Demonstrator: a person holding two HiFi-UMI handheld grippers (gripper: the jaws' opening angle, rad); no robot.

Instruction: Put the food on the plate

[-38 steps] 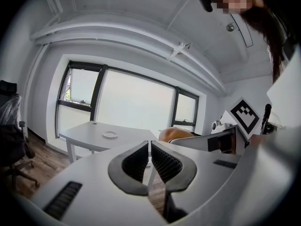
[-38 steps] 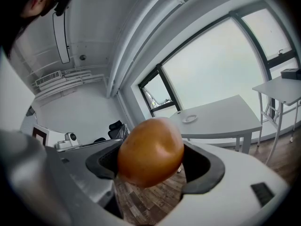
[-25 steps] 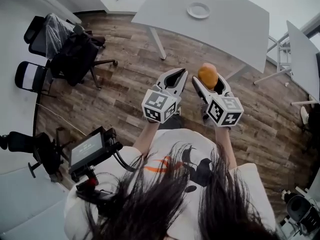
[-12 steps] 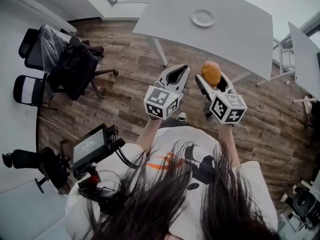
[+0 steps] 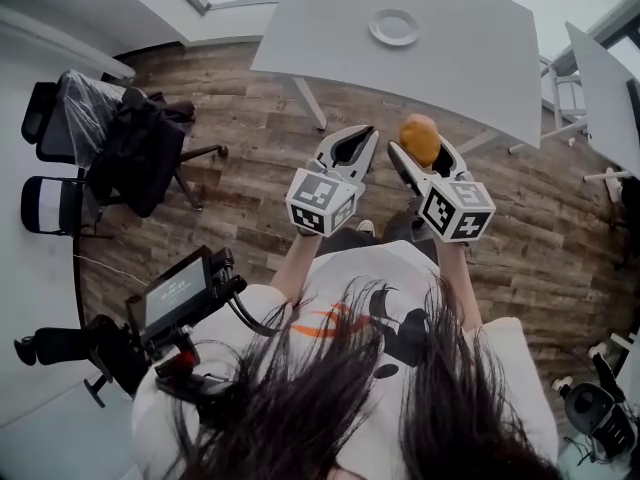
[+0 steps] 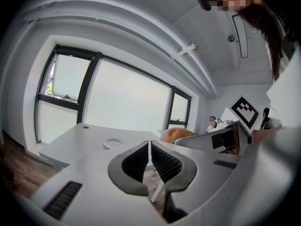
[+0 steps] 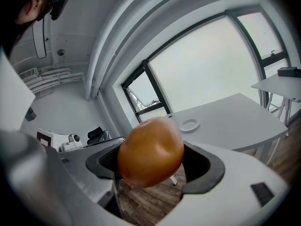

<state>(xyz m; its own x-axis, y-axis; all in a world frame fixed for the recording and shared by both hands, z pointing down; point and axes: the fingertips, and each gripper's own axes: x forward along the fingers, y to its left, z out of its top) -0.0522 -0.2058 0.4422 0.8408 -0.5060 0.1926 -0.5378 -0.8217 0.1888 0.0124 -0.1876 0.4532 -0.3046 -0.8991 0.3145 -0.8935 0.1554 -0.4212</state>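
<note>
In the head view, your right gripper [image 5: 421, 156] is clamped on the food [image 5: 419, 138], a rounded orange-brown piece held over the wooden floor [image 5: 250, 193], on your side of the white table [image 5: 470, 63] and short of its near edge. The plate [image 5: 395, 26] sits on that table toward its far side, well apart from the food, with bare tabletop between them. Your left gripper [image 5: 352, 146] hovers just beside the right one, also short of the table, its jaws pressed together on nothing. Left of the table, near the wall, stand black office chairs [image 5: 120, 138] draped with dark clothing. A second white table [image 5: 600, 78] stands to the right of the first. A small screen [image 5: 173, 295] on a mount hangs at your left side, nearer to you than the table. In the left gripper view, the ribbed jaws meet with only a sliver of light between them and nothing is held. The table lies beyond them with the plate [image 6: 113, 142] on it, a big window [image 6: 127, 98] behind, and the food [image 6: 176, 133] peeks in at the right. In the right gripper view, the food [image 7: 150, 152] fills the space between the jaws, gripped on both sides. It hides part of the table's near-left edge, while the plate [image 7: 189, 125] shows on the table just past the food's upper right.
</note>
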